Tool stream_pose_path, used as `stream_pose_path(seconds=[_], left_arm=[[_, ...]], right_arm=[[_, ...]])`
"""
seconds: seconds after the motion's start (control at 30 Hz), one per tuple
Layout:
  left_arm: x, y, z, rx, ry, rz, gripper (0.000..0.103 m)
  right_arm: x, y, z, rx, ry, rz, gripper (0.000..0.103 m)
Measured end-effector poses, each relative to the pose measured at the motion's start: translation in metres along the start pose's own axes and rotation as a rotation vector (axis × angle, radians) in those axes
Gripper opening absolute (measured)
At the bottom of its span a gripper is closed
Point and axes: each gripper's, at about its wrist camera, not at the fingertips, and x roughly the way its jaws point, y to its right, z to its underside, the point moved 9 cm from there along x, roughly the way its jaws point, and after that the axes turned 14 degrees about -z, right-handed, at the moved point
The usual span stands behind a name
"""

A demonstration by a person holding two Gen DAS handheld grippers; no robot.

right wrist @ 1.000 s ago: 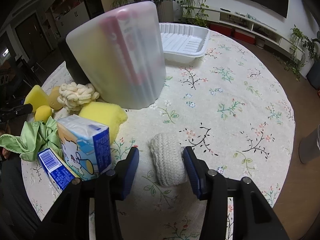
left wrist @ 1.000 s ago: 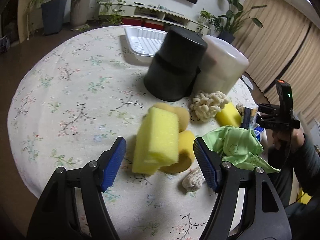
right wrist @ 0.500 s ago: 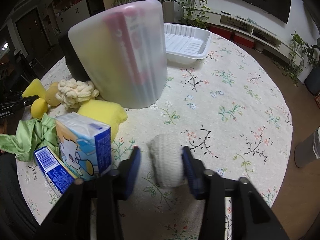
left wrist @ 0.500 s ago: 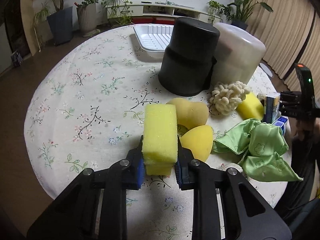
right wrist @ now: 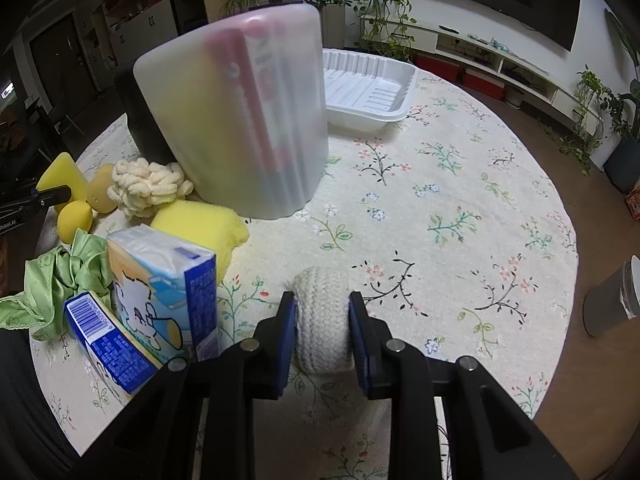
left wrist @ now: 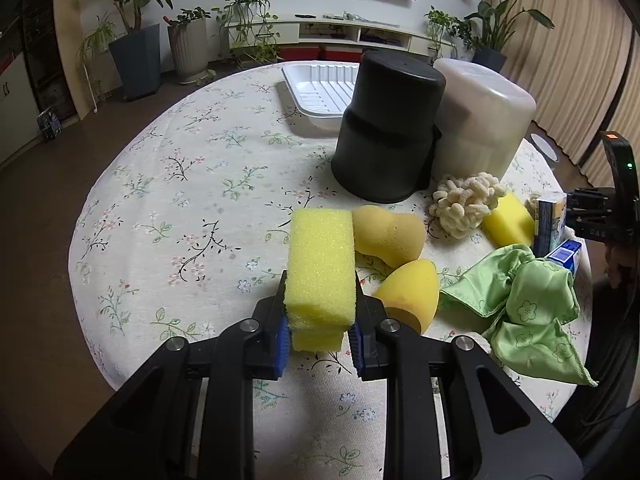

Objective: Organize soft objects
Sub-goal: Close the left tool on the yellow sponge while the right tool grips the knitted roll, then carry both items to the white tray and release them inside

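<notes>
My left gripper (left wrist: 320, 330) is shut on a yellow rectangular sponge (left wrist: 322, 268) and holds it above the floral tablecloth. Beside it lie two orange-yellow makeup sponges (left wrist: 386, 234) and a green cloth (left wrist: 524, 300). My right gripper (right wrist: 322, 330) is shut on a cream knitted roll (right wrist: 322, 316), held just above the table. A cream yarn bundle (right wrist: 148, 186) and another yellow sponge (right wrist: 200, 220) lie near the translucent container (right wrist: 236, 120).
A black bucket (left wrist: 386, 128) stands upside down next to the translucent container (left wrist: 480, 120). A white tray (left wrist: 320, 88) sits at the table's far side. Tissue packs (right wrist: 160, 296) stand left of my right gripper. The table edge (left wrist: 86, 280) is close on the left.
Both grippers have closed: the left on the yellow sponge, the right on the knitted roll. Both objects have been lifted slightly.
</notes>
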Motion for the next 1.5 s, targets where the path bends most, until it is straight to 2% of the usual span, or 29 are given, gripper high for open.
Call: stream_pose_path(seconds=[0.13, 0.37, 0.6, 0.73, 0.93, 1.13, 1.27, 1.33, 1.5], left_arm=[[-0.007, 0.005, 0.003, 0.012, -0.002, 0.005, 0.021], [-0.024, 0.013, 0.010, 0.025, -0.020, 0.073, 0.021], [-0.037, -0.021, -0.023, -0.025, 0.036, 0.035, 0.021], [-0.027, -0.030, -0.044, -0.014, 0.043, 0.022, 0.021], [-0.001, -0.057, -0.083, -0.048, 0.037, 0.009, 0.021], [0.012, -0.071, -0.139, -0.017, 0.079, -0.027, 0.021], [0.022, -0.062, -0.177, 0.015, 0.103, -0.022, 0.021], [0.028, -0.052, -0.192, 0.049, 0.110, -0.021, 0.021], [0.050, -0.016, -0.224, 0.183, 0.117, -0.026, 0.021]], right_arm=[[-0.012, -0.001, 0.005, 0.009, 0.001, 0.000, 0.028], [-0.035, 0.008, 0.017, 0.054, -0.005, -0.002, 0.028], [-0.061, 0.040, 0.010, 0.101, 0.033, 0.052, 0.028], [-0.072, 0.068, -0.009, 0.125, 0.061, 0.086, 0.028], [-0.069, 0.112, -0.038, 0.172, 0.074, 0.118, 0.028], [-0.060, 0.166, -0.067, 0.217, 0.067, 0.170, 0.028], [-0.055, 0.177, -0.092, 0.213, 0.083, 0.172, 0.028], [-0.051, 0.176, -0.115, 0.189, 0.099, 0.164, 0.028], [-0.034, 0.152, -0.174, 0.072, 0.116, 0.136, 0.028]])
